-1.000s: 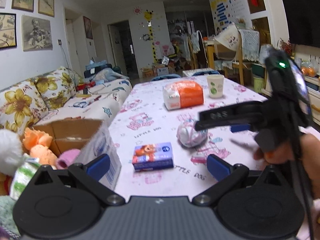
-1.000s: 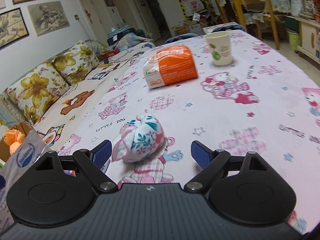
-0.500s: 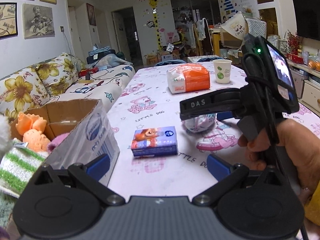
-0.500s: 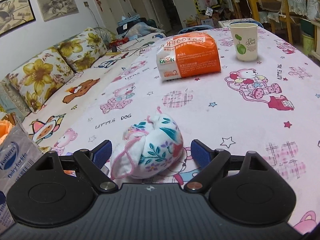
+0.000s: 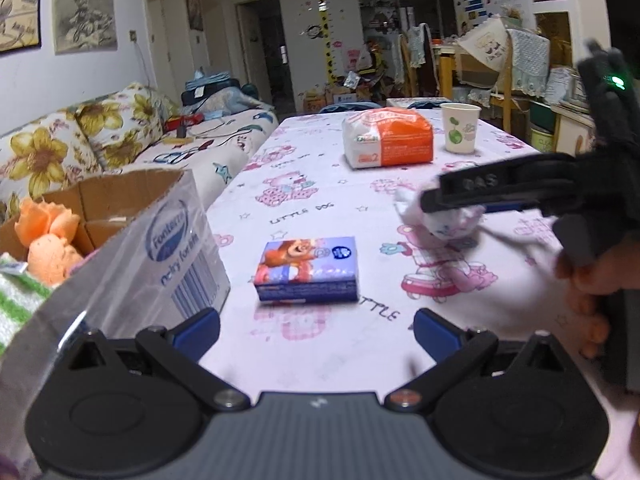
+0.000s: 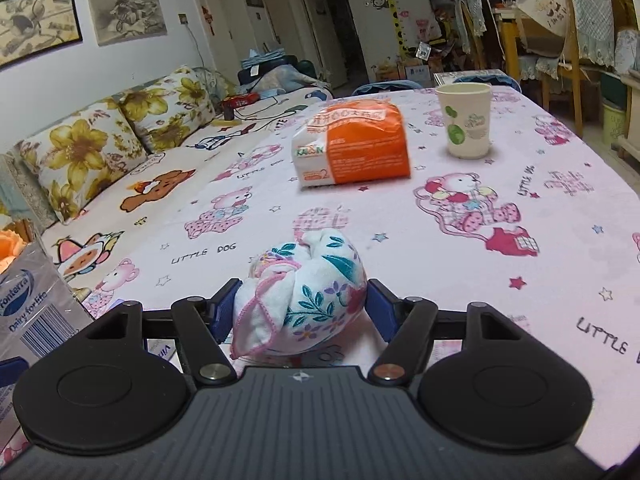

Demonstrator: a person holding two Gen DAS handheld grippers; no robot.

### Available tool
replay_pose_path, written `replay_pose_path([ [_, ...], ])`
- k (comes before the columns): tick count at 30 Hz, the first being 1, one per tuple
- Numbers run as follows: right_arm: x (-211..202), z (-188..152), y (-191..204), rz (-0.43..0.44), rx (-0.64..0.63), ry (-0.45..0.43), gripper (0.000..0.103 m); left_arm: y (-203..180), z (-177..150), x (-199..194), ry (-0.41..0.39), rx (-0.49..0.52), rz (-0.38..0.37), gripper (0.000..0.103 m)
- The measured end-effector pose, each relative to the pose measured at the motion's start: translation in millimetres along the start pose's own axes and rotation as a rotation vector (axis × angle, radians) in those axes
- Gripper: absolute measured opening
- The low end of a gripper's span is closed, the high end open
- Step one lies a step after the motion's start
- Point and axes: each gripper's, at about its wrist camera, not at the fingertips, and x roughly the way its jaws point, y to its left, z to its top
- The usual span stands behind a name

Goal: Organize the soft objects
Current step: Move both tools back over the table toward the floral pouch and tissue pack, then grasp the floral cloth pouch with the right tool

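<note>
Right tool point(image 6: 300, 304): both blue pads press the sides of a balled floral cloth point(image 6: 304, 296), white with teal leaves and pink edging; the jaws are narrowed onto it. In the left wrist view the cloth bundle point(image 5: 440, 220) sits pinched at the tip of the right tool's black fingers, just above the pink cartoon-print tabletop point(image 5: 320, 200); whether it touches the surface cannot be told.

Left tool point(image 5: 316, 326): jaws wide apart, nothing between them, low over the near edge of the tabletop.

A blue tissue packet point(image 5: 307, 270) lies flat on the tabletop ahead of the left tool. To its left stands an open cardboard box point(image 5: 132, 200) with a silver printed flap, holding orange plush items point(image 5: 48, 236) and a green-striped cloth point(image 5: 16, 300).

Farther back: an orange-and-white pack point(image 6: 352, 150) and a paper cup point(image 6: 464, 120), set apart.
</note>
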Motion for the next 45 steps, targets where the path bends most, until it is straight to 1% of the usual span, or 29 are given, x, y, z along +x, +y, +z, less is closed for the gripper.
replay_pose_path([
  [3, 3.2, -3.0, -1.0, -0.013, -0.038, 0.040, 0.083, 0.6, 5.1, 7.4, 0.009, -0.053, -0.001, 0.102],
  [4, 2.2, -3.7, -1.6, -0.009, -0.040, 0.039, 0.083, 0.7, 7.6, 11.5, 0.008, -0.072, -0.004, 0.102],
  [6, 0.4, -3.6, -2.0, -0.008, -0.046, 0.040, 0.083, -0.8, 12.6, 20.5, 0.002, -0.082, 0.013, 0.102],
  [9, 0.9, -4.7, -1.3, -0.008, -0.061, 0.043, 0.085, -4.4, 18.3, 33.3, -0.005, -0.057, 0.027, 0.102],
  [10, 1.4, -4.1, -1.7, -0.012, -0.055, 0.042, 0.088, -5.8, 19.9, 38.0, -0.003, -0.048, 0.032, 0.102],
  [12, 1.3, -3.7, -2.7, -0.021, -0.048, 0.040, 0.101, -8.9, 22.1, 45.4, -0.001, -0.018, 0.042, 0.102],
  [16, 0.3, -3.0, -5.3, -0.027, -0.015, 0.024, 0.101, -12.5, 27.6, 56.8, 0.005, 0.033, 0.033, 0.102],
  [18, 0.1, -2.9, -7.0, -0.036, 0.001, 0.019, 0.101, -9.4, 30.3, 58.4, -0.004, 0.024, 0.012, 0.098],
  [20, 0.3, -3.0, -8.0, -0.034, 0.011, 0.018, 0.100, -5.9, 32.7, 63.0, 0.004, 0.014, 0.012, 0.085],
  [21, 0.9, -3.0, -7.6, -0.034, 0.008, 0.021, 0.099, -4.0, 32.9, 64.7, 0.013, 0.005, 0.020, 0.083],
  [23, 1.6, -3.1, -5.7, -0.026, -0.004, 0.026, 0.085, -0.7, 33.0, 63.4, 0.002, -0.007, 0.024, 0.071],
  [24, 2.0, -3.2, -4.6, -0.018, -0.009, 0.028, 0.084, 0.4, 33.0, 62.6, -0.001, -0.012, 0.025, 0.070],
  [27, 1.9, -3.5, -2.9, -0.017, -0.018, 0.027, 0.084, 4.1, 32.2, 56.5, -0.004, -0.044, 0.009, 0.065],
  [29, 1.8, -3.5, -3.3, -0.014, -0.019, 0.024, 0.083, 3.1, 31.8, 50.0, -0.004, -0.054, 0.005, 0.057],
  [32, 0.6, -4.5, 1.5, -0.027, -0.053, 0.018, 0.083, 1.4, 29.1, 37.2, -0.004, -0.067, -0.001, 0.051],
  [36, -6.9, -8.6, 5.8, -0.042, -0.079, -0.006, 0.083, 3.0, 21.3, 21.0, 0.006, -0.111, -0.020, 0.044],
  [37, -9.6, -10.3, 5.4, -0.041, -0.075, -0.009, 0.083, 3.8, 18.8, 16.9, 0.010, -0.126, -0.024, 0.039],
  [39, -14.3, -13.4, 3.8, -0.041, -0.063, -0.010, 0.083, 6.1, 13.6, 12.5, 0.035, -0.156, -0.038, 0.036],
  [42, -22.5, -17.9, 1.0, -0.050, -0.050, -0.016, 0.083, 9.3, 0.6, 8.5, 0.080, -0.191, -0.057, 0.036],
  [44, -27.0, -21.1, -1.9, -0.061, -0.042, -0.010, 0.083, 9.6, -7.5, 4.3, 0.092, -0.195, -0.062, 0.036],
  [45, -29.1, -22.7, -3.1, -0.066, -0.037, -0.005, 0.083, 9.9, -9.9, 0.5, 0.086, -0.196, -0.062, 0.036],
])
